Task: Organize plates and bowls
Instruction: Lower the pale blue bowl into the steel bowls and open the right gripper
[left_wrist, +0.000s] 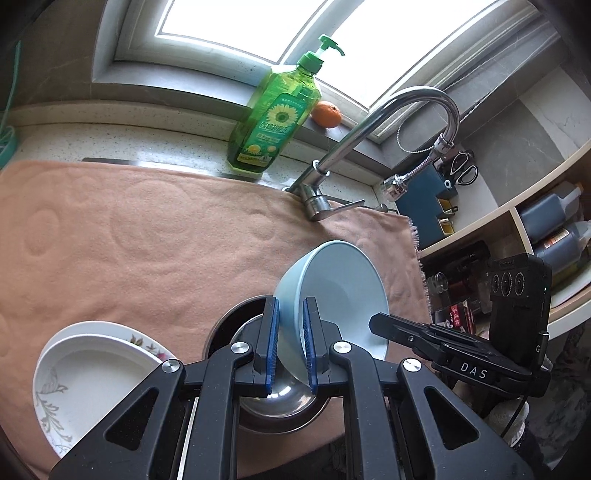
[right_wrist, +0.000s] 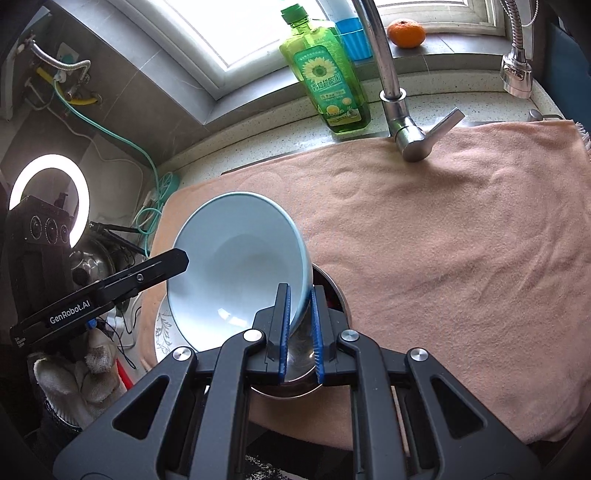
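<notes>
A light blue bowl (left_wrist: 343, 295) (right_wrist: 236, 266) hangs tilted above a steel bowl (left_wrist: 258, 406) (right_wrist: 295, 369), held by both grippers at opposite sides of its rim. My left gripper (left_wrist: 290, 301) is shut on the rim's left side, blue pads on either face of the wall. My right gripper (right_wrist: 300, 288) is shut on the opposite side of the rim. Each gripper also shows in the other's view: right gripper (left_wrist: 376, 326), left gripper (right_wrist: 181, 258). White plates with a floral pattern (left_wrist: 92, 369) (right_wrist: 162, 328) lie stacked beside the steel bowl.
A peach towel (left_wrist: 147, 240) (right_wrist: 443, 240) covers the counter. Behind it stand a chrome faucet (left_wrist: 369, 122) (right_wrist: 391, 92), a green soap bottle (left_wrist: 273, 114) (right_wrist: 328, 74) and an orange (left_wrist: 325, 113) on the sill. Shelves with dark bottles (left_wrist: 554, 221) are to the right, a ring light (right_wrist: 48, 192) to the left.
</notes>
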